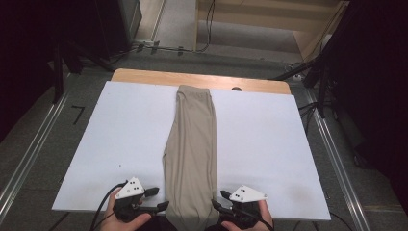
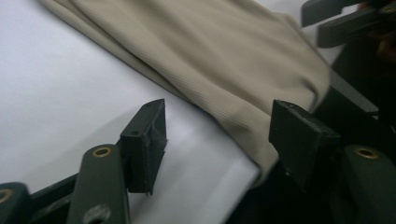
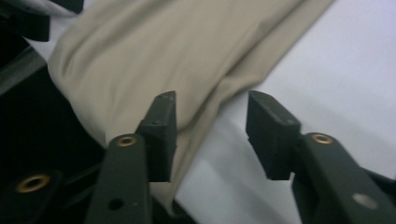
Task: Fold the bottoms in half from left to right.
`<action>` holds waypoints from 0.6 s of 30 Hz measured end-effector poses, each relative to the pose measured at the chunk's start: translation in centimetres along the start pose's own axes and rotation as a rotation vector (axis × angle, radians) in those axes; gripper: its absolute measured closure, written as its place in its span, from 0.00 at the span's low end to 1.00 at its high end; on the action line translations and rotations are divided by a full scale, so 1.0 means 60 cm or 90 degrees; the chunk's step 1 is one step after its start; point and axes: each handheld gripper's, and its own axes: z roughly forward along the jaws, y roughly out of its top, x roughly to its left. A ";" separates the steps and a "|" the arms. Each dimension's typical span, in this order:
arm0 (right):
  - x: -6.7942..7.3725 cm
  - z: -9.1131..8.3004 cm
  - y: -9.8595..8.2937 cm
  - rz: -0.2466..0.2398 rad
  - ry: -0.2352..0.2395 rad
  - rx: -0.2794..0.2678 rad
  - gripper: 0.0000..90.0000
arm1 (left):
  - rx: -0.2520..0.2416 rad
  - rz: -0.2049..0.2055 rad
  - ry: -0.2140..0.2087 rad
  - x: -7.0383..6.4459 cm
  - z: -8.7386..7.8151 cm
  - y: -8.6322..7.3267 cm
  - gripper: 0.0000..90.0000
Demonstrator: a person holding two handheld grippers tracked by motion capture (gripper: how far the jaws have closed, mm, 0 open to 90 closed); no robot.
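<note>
A long beige ribbed garment (image 1: 192, 144), folded lengthwise, lies down the middle of the white board (image 1: 120, 134), and its near end hangs over the front edge. My left gripper (image 1: 157, 198) stands open at the garment's near left edge. In the left gripper view the cloth (image 2: 210, 51) runs between the spread jaws of that gripper (image 2: 219, 135), and nothing is pinched. My right gripper (image 1: 220, 199) is open at the near right edge. The right gripper view has the cloth's (image 3: 154, 51) hem between this gripper's (image 3: 215, 130) jaws, not clamped.
The white board lies on a wooden table (image 1: 144, 76) whose far edge shows beyond it. A small dark object (image 1: 236, 88) sits at that far edge. Dark stands and cables surround the table on the floor. White board surface lies bare on both sides of the garment.
</note>
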 end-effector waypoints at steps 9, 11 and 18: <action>0.007 0.010 -0.013 -0.018 0.009 0.023 0.98 | 0.023 0.044 0.022 -0.038 0.016 -0.002 0.71; 0.004 0.010 -0.012 -0.002 0.018 0.024 0.98 | 0.040 0.047 0.009 -0.035 0.017 0.000 0.92; -0.004 -0.008 -0.015 0.018 0.028 0.021 0.99 | 0.065 0.054 -0.022 -0.023 0.015 0.007 1.00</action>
